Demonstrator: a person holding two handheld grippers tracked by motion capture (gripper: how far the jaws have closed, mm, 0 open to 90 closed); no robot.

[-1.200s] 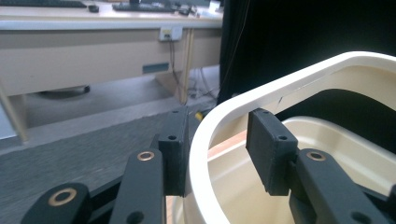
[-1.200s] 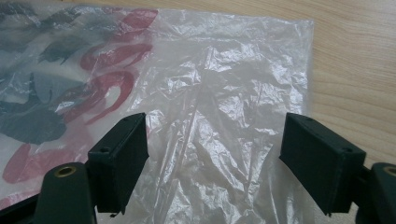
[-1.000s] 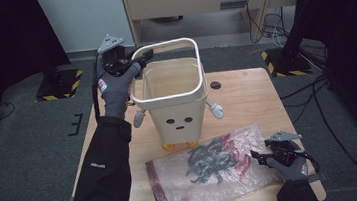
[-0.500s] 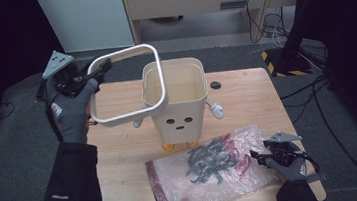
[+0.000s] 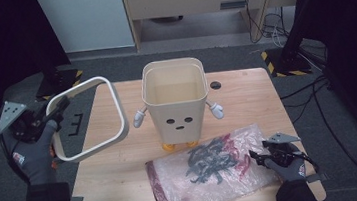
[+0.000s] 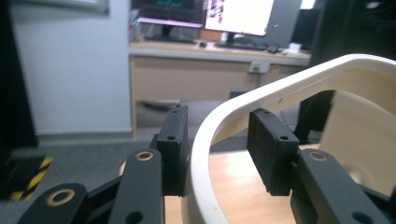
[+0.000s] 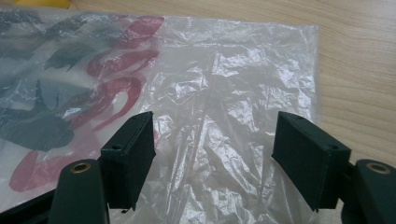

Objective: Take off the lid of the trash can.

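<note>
Carrying the rim ring [image 5: 88, 119] clear of the bin [image 5: 175, 103], left tongs [image 5: 56, 109] hold it off the tabletop's [image 5: 125, 186] left edge, while right tongs [image 5: 258, 156], jaws just narrowing but apart, hover over the plastic bag [image 5: 209, 170], so lining looks next.

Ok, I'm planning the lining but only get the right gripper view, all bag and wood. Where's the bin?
Observer: The bin stands upright in the middle of the table, just behind the bag.
Operator: Is its ring on?
Observer: No. The ring is off, carried tilted by the left gripper over the table's left edge.
Operator: Anything inside the bin?
Observer: From the high view it looks empty.
</note>
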